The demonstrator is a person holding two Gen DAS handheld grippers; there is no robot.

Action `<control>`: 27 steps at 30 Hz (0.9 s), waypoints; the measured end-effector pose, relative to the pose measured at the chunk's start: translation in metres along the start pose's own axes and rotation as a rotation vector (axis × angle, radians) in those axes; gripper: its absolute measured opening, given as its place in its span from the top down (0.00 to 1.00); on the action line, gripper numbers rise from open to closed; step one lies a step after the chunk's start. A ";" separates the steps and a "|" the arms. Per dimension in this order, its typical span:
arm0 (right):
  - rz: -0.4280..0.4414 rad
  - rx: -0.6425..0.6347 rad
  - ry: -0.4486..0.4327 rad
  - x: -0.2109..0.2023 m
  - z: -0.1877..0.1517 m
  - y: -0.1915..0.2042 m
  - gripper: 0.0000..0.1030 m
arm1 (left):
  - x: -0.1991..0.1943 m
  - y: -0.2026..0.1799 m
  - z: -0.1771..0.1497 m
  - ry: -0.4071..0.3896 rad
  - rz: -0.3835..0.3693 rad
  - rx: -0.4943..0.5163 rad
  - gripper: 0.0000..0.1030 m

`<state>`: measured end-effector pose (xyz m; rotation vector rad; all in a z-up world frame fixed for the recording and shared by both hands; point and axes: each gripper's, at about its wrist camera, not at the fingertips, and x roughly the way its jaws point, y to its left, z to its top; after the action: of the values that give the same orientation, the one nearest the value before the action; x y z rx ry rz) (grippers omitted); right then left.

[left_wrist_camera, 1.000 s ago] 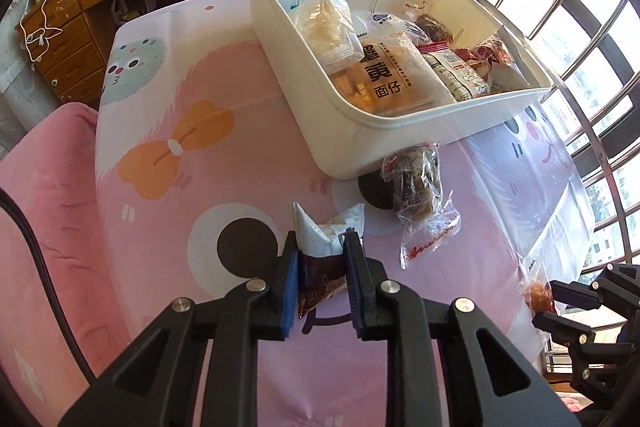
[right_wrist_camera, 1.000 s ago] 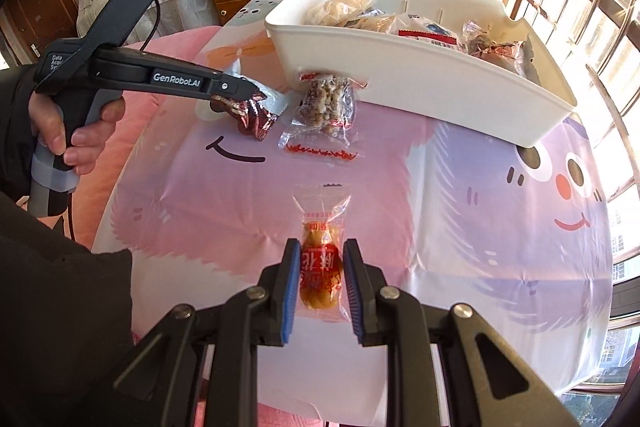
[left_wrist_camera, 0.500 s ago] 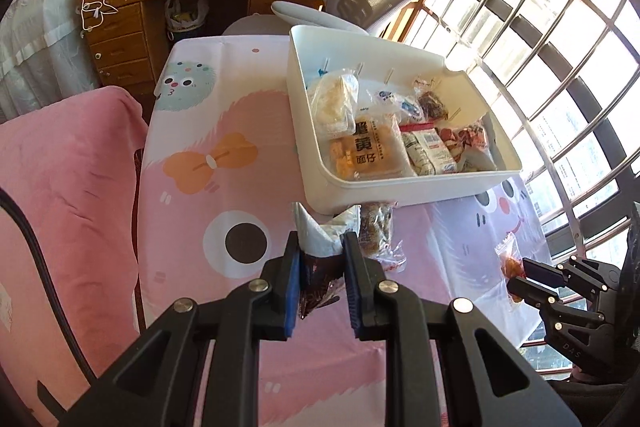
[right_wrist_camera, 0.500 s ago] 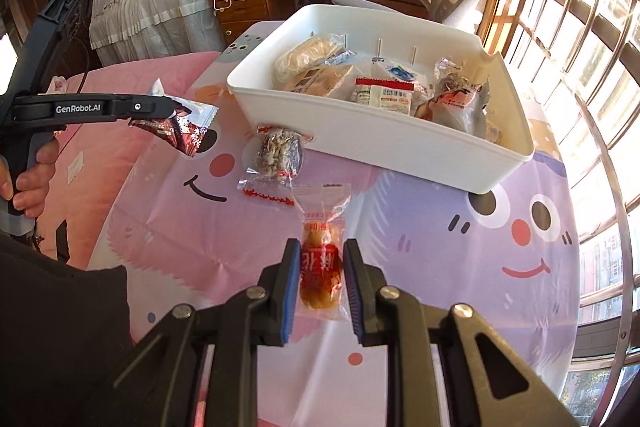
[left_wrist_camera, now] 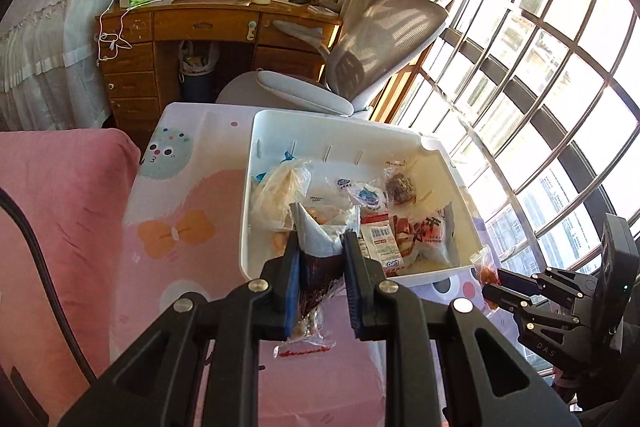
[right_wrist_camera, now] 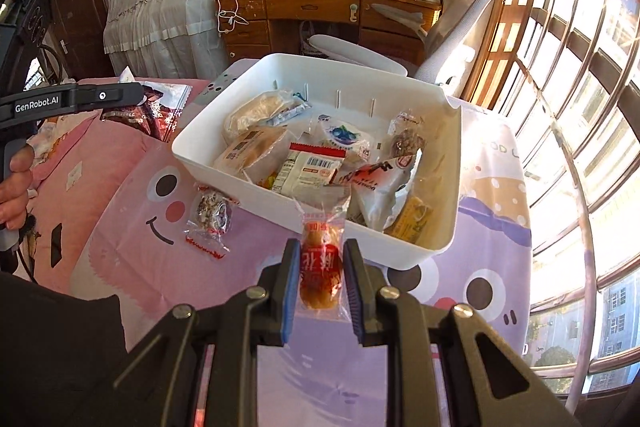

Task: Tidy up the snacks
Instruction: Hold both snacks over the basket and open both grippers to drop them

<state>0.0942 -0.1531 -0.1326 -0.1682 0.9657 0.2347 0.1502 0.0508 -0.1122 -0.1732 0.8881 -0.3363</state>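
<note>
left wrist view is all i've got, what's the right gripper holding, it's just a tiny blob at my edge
observer: the right gripper is shut on an orange snack packet, clear wrap with a red label.
operator: anything loose on the table, my fingers block it
observer: one nut packet lies on the cloth by the near wall of the white bin, outside it.
operator: and my own packet from the side
observer: the left gripper holds a dark red foil packet up off the cloth; it appears left of the bin, not over it.

One bin (right_wrist_camera: 452, 187), two hand-held grippers (right_wrist_camera: 321, 267) (left_wrist_camera: 320, 259).
</note>
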 end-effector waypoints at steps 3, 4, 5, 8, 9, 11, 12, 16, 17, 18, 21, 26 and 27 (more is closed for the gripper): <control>-0.004 0.005 -0.008 0.005 0.008 -0.018 0.79 | 0.009 -0.011 0.005 -0.015 0.013 -0.007 0.83; 0.000 0.008 -0.009 0.007 0.010 -0.023 0.79 | 0.012 -0.014 0.007 -0.017 0.018 -0.010 0.83; 0.002 0.011 -0.013 0.010 0.012 -0.028 0.79 | 0.016 -0.017 0.008 -0.019 0.025 -0.014 0.83; 0.003 0.016 -0.015 0.018 0.017 -0.040 0.79 | 0.026 -0.026 0.011 -0.022 0.038 -0.027 0.83; 0.004 0.021 -0.014 0.021 0.018 -0.044 0.79 | 0.029 -0.028 0.012 -0.022 0.041 -0.032 0.83; 0.004 0.032 -0.013 0.027 0.020 -0.052 0.79 | 0.036 -0.032 0.013 -0.021 0.044 -0.038 0.83; 0.004 0.037 -0.013 0.031 0.020 -0.055 0.79 | 0.039 -0.034 0.013 -0.019 0.044 -0.039 0.83; 0.008 0.054 0.001 0.041 0.022 -0.066 0.78 | 0.052 -0.042 0.015 0.009 0.037 -0.023 0.82; 0.009 0.058 0.012 0.044 0.022 -0.067 0.78 | 0.054 -0.043 0.015 0.017 0.031 -0.024 0.78; 0.008 0.061 0.026 0.047 0.022 -0.069 0.76 | 0.056 -0.044 0.015 0.030 0.022 -0.027 0.75; 0.012 0.072 0.039 0.050 0.020 -0.071 0.63 | 0.060 -0.047 0.014 0.055 0.018 -0.028 0.53; 0.038 0.114 0.053 0.049 0.018 -0.075 0.60 | 0.056 -0.049 0.011 0.060 0.032 -0.032 0.40; 0.043 0.118 0.054 0.048 0.018 -0.075 0.60 | 0.055 -0.049 0.010 0.061 0.033 -0.035 0.40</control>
<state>0.1543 -0.2147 -0.1595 -0.0452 1.0349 0.2130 0.1795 -0.0142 -0.1320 -0.1814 0.9562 -0.2966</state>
